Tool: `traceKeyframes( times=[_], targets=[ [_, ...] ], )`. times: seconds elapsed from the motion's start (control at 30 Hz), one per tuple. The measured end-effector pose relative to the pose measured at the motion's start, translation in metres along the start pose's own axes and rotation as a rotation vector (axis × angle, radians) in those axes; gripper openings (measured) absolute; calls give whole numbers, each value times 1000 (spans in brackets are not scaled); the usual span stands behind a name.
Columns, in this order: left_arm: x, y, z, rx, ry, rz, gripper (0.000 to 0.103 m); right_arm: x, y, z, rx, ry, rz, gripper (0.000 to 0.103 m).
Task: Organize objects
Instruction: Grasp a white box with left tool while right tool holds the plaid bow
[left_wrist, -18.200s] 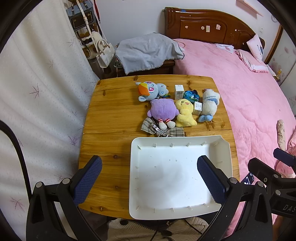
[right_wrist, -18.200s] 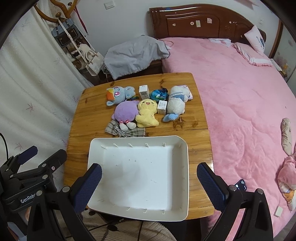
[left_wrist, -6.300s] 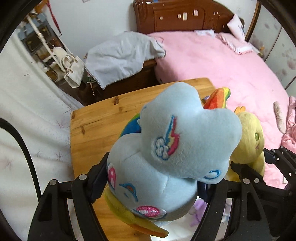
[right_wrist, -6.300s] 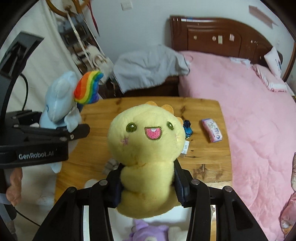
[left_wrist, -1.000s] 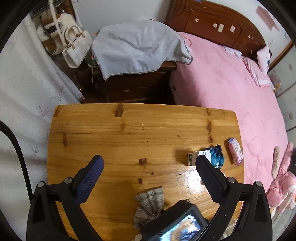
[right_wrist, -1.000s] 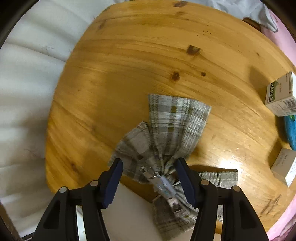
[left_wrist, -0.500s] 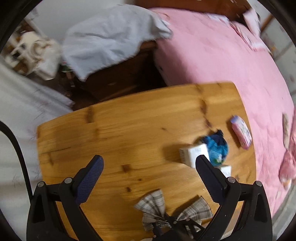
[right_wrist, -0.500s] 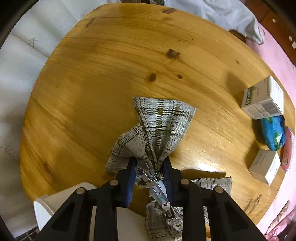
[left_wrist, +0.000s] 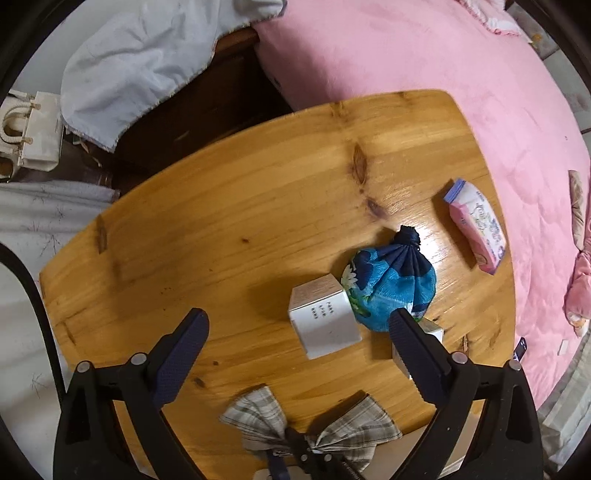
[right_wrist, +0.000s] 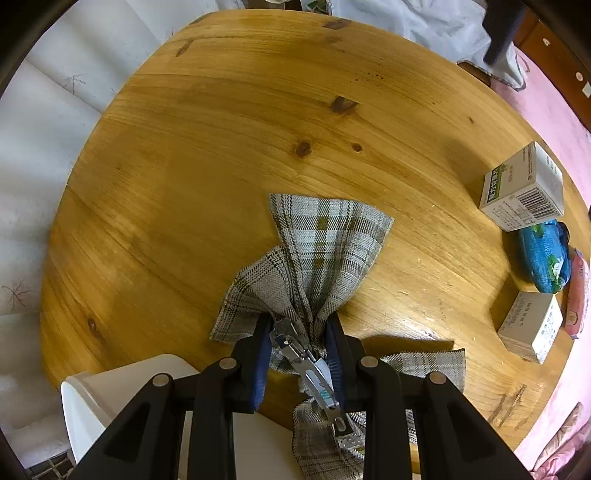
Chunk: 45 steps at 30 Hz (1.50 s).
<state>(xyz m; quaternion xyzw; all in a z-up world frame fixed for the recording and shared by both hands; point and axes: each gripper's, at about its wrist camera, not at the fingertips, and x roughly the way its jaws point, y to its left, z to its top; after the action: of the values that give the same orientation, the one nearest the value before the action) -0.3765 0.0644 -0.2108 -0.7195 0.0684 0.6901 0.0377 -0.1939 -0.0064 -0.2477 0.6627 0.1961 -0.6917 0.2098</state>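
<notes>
My right gripper (right_wrist: 299, 343) is shut on the middle of a grey plaid bow hair clip (right_wrist: 317, 251), which rests on the wooden table (right_wrist: 221, 147) at the white tray's (right_wrist: 122, 398) edge. The bow also shows in the left wrist view (left_wrist: 258, 417). My left gripper (left_wrist: 299, 332) is open and empty above a white box (left_wrist: 325, 325). A blue floral pouch (left_wrist: 395, 284) lies right of that box, a second white box (left_wrist: 430, 332) sits behind my right finger, and a pink tissue pack (left_wrist: 476, 229) lies further right.
A pink bed (left_wrist: 443, 55) borders the table's right side. A grey cloth (left_wrist: 147, 55) covers a dark nightstand behind the table, with a white handbag (left_wrist: 29, 136) to the left. White curtain (right_wrist: 48, 110) hangs along the table's left edge.
My right gripper has closed onto the centre of the plaid bow. My left gripper has swung right and lower, so the white box and blue pouch now lie between its fingers.
</notes>
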Motion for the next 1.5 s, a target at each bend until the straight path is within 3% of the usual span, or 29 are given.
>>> traceKeyframes(
  times=[0.17,0.33,0.43,0.7,0.97,1.13,1.17,1.2,1.27,1.37,1.5],
  targets=[
    [16,-3,5,-38,61,14,71,-3,1,-3,0,-3,15,28],
    [22,-3,9,-76,82,17,62,-6,2,-7,-53,0,24,28],
    [29,-4,9,-88,104,21,38,-7,3,-9,-51,0,29,28],
    [17,9,9,-157,42,-59,37,-10,9,-19,-46,-4,30,28],
    [-57,23,-13,-170,-112,-98,37,-24,9,-34,20,-38,63,22],
    [-132,27,-59,-168,-282,-100,37,-52,7,-53,72,-105,103,18],
    [-145,28,-70,-170,-313,-102,37,-59,-11,-35,77,-115,109,18],
    [-159,30,-82,-176,-346,-105,37,-64,-35,-58,87,-130,113,17],
    [-184,38,-105,-184,-408,-99,37,-83,-73,-34,116,-172,123,16],
    [-214,48,-142,-196,-489,-88,37,-125,-112,-73,146,-227,135,16],
    [-237,57,-191,-211,-559,-106,37,-161,-106,-97,191,-318,160,16]
  ],
)
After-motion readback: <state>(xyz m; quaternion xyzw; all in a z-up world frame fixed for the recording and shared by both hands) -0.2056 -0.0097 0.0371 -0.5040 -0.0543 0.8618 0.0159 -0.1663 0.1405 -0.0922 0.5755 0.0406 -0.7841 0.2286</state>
